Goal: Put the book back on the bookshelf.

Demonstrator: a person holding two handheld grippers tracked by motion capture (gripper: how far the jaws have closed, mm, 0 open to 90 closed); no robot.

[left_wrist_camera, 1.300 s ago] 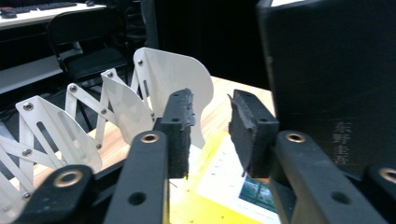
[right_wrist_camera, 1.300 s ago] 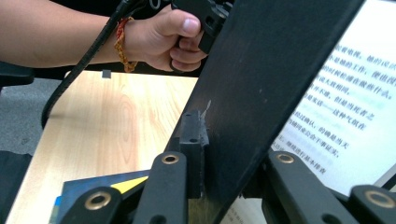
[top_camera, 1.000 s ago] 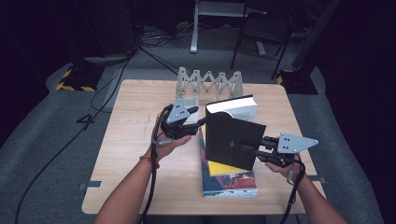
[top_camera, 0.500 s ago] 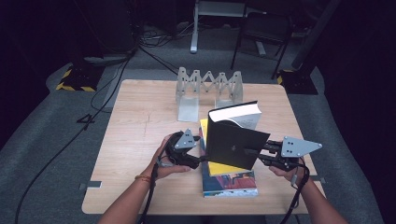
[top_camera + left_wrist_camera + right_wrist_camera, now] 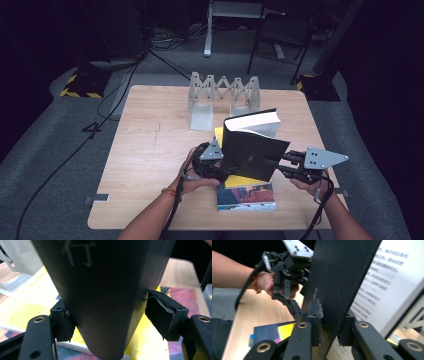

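Black book: a thick black book [image 5: 252, 150] stands upright and slightly tilted over the near right part of the table, white page edge up, held clear of the books lying under it.
Book in left gripper view: its dark spine [image 5: 105, 297] stands between the two jaws, with pale lettering near the top.
Book in right gripper view: the black cover [image 5: 337, 282] rises from between the jaws, and a white page of print shows at 3 o'clock from it.
Right gripper: the right gripper [image 5: 280, 167] comes in at 3 o'clock of the book, its jaws clamped on the cover's lower edge, one pad pressed to each face [image 5: 329, 325].
Left gripper: the left gripper [image 5: 225, 172] sits at 9 o'clock of the book. Its jaws straddle the spine; one pad touches the book, the other stands off with a visible gap, so the jaws are apart [image 5: 110, 322].
Hands: the left hand [image 5: 192, 172] and the right hand [image 5: 307, 182] each hold a gripper, forearms entering from 6 o'clock.
Flat books: a yellow book [image 5: 240, 181] lies on a colourful book [image 5: 245, 197] directly under the black one.
Rack: a grey zigzag rack [image 5: 222, 92] stands at 12 o'clock of the book, toward the far edge.
Table: a light wooden table [image 5: 145, 150] carries all of this.
Floor: grey carpet with cables [image 5: 95, 125] at 9 o'clock of the table.
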